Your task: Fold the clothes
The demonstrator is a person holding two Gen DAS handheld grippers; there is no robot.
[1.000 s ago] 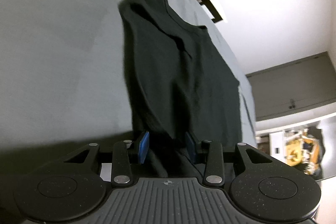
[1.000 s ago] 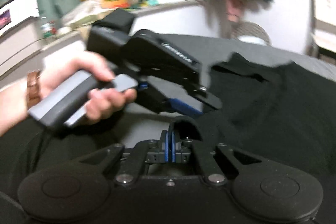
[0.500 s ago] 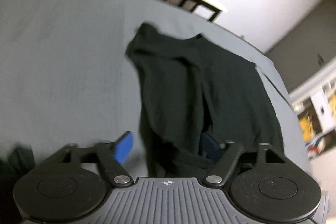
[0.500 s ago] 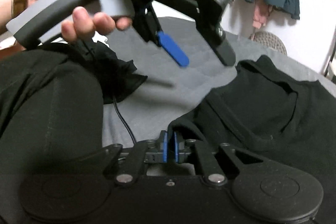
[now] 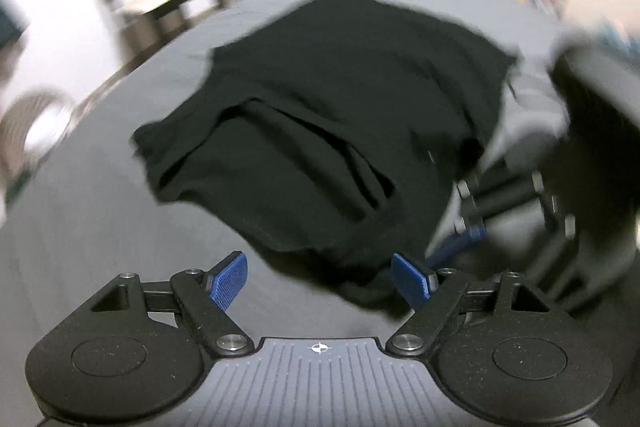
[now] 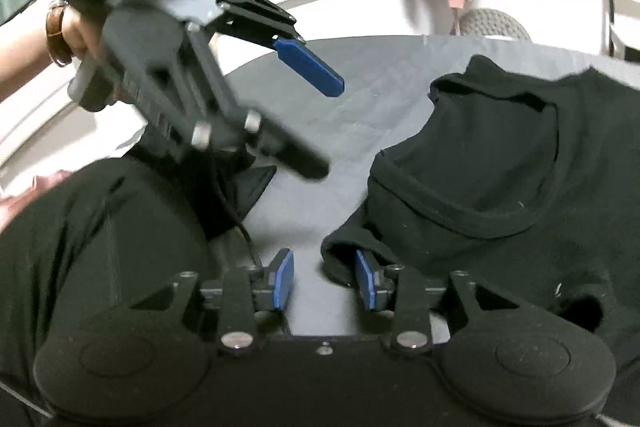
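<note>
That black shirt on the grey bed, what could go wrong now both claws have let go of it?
The black shirt lies bunched and creased, so any fold made now may set crooked. One fold of it drapes over a finger of the open right gripper and could be dragged. The open left gripper hangs close by, so the two could bump.

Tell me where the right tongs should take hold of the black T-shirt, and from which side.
Take the black T-shirt at the rolled corner of fabric beside the right tongs, probably coming in low from the near edge of the grey bed sheet. That corner stands up off the sheet, while the rest lies flat, with the collar facing up.
</note>
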